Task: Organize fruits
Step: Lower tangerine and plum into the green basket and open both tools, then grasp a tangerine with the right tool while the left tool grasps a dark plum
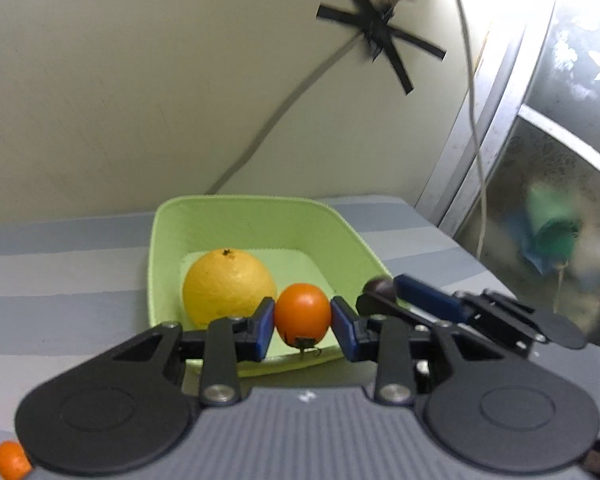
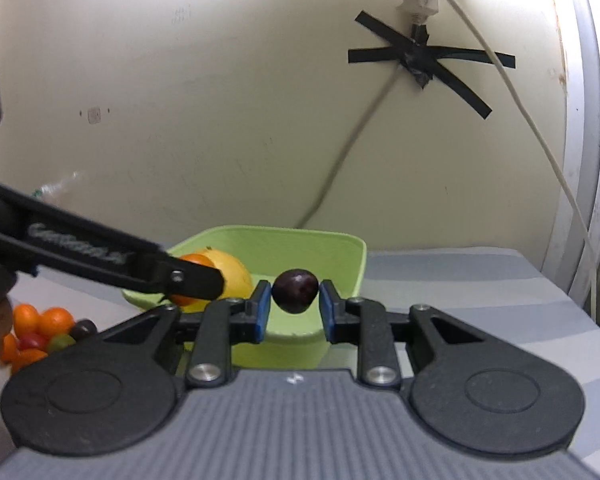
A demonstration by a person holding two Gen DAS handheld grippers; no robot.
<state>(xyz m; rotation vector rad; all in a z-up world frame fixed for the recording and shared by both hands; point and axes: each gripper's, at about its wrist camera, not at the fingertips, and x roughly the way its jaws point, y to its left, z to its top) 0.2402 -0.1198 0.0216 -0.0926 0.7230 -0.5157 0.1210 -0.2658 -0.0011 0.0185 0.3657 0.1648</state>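
The left hand-held gripper [image 1: 303, 319] is clamped on a small orange fruit [image 1: 302, 314], its blue pads [image 1: 264, 330] pressing the fruit from both sides, stem end pointing down. The fruit hangs over the near edge of a light green basin [image 1: 168, 220] that sits straight ahead of this hand-held gripper on a grey striped counter [image 1: 60, 280]. Inside the basin, just beyond and to the left of the held fruit, lies a large yellow citrus [image 1: 228, 282]. To the right of the left hand-held gripper, the right one reaches in toward the basin's right rim.

The right hand-held gripper [image 2: 295, 307] is clamped on a dark purple grape [image 2: 295, 290], held between its blue pads [image 2: 262, 312] above the near wall of the basin [image 2: 339, 240]. To its left, the left hand-held gripper crosses in front of the yellow citrus [image 2: 238, 276], with the orange fruit partly hidden behind its finger. Farther left and nearer, a pile of loose fruits [image 2: 40, 330] rests on the counter [image 2: 459, 280]: several small orange ones, a red one, a green one and a dark one. One more small orange fruit [image 1: 10, 460] lies below the left hand-held gripper's left side.
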